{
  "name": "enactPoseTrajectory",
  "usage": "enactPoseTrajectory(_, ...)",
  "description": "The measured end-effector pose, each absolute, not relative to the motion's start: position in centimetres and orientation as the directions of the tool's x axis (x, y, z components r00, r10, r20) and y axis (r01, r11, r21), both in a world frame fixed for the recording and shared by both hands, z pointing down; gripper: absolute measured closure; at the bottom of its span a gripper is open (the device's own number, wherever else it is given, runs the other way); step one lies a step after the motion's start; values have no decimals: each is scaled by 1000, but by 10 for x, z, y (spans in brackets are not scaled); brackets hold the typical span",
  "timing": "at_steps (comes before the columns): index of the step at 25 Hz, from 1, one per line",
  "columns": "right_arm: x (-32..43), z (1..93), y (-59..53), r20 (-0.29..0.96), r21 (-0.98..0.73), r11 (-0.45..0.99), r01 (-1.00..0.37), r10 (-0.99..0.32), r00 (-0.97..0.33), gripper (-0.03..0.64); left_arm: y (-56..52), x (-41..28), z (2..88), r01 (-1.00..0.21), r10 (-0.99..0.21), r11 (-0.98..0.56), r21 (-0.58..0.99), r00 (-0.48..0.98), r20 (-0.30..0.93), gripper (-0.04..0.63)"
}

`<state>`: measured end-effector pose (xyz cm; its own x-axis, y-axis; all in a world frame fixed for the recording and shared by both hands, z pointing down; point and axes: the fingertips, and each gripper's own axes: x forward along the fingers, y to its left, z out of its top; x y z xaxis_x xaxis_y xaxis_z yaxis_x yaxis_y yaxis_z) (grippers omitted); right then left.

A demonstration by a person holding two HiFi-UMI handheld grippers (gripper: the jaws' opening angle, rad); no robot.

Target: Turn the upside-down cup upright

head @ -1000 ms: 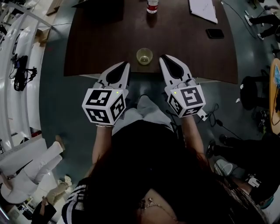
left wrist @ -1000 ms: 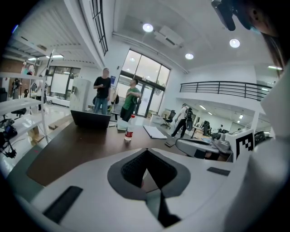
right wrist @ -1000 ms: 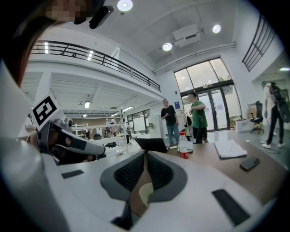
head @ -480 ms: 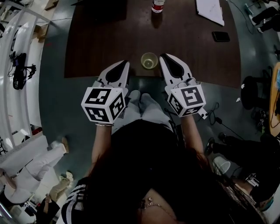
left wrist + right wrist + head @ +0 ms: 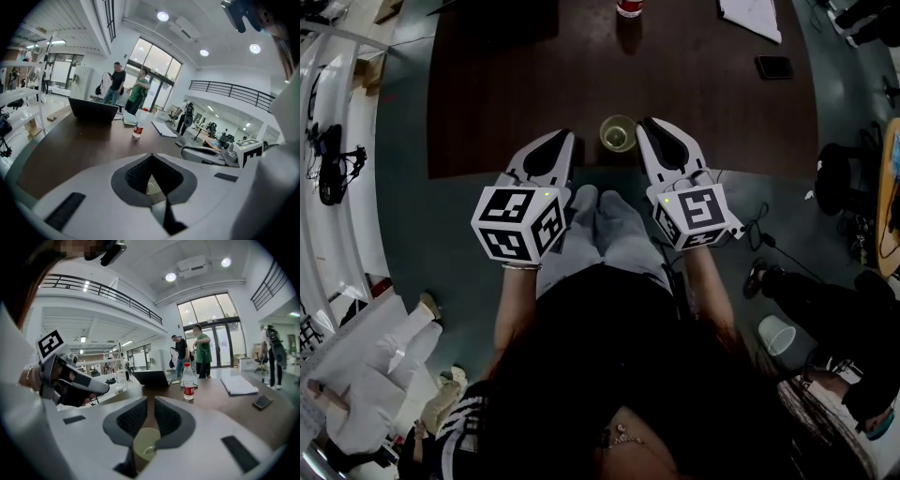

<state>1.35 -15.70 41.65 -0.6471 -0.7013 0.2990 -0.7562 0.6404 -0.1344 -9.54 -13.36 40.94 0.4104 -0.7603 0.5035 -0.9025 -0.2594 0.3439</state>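
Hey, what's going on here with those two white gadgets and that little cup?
A person at the near edge of a dark table holds a white gripper in each hand. The left gripper and the right gripper both point toward a small pale cup that stands by the table's near edge, between their tips. Both sets of jaws are closed and neither holds the cup. A bottle stands farther back on the table.

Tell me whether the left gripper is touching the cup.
Apart. The head view shows a strip of dark table between the left gripper and the cup.
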Motion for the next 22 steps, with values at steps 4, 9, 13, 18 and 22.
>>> enactPoseTrajectory(4, 9, 434, -161, 325, -157, 653, -741, -675, -663, 474, -139, -95, 421, -901, -744, -253, 353, 414, 524, 592)
enactPoseTrajectory(9, -1, 457, -158, 370, -151, 672, -725, -641, -672, 370, -137, -98, 432, -900, -728, -241, 363, 415, 546, 592)
enactPoseTrajectory(13, -7, 478, -155, 418, -143, 684, -716, -614, -670, 318, -137, -102, 441, -900, -719, -229, 371, 413, 558, 592)
enactPoseTrajectory(18, -11, 496, -155, 448, -124, 695, -708, -598, -665, 283, -135, -103, 450, -898, -706, -224, 378, 417, 572, 592)
enactPoseTrajectory(22, -12, 509, -156, 473, -102, 710, -697, -581, -662, 262, -135, -100, 457, -896, -693, -224, 383, 423, 584, 592)
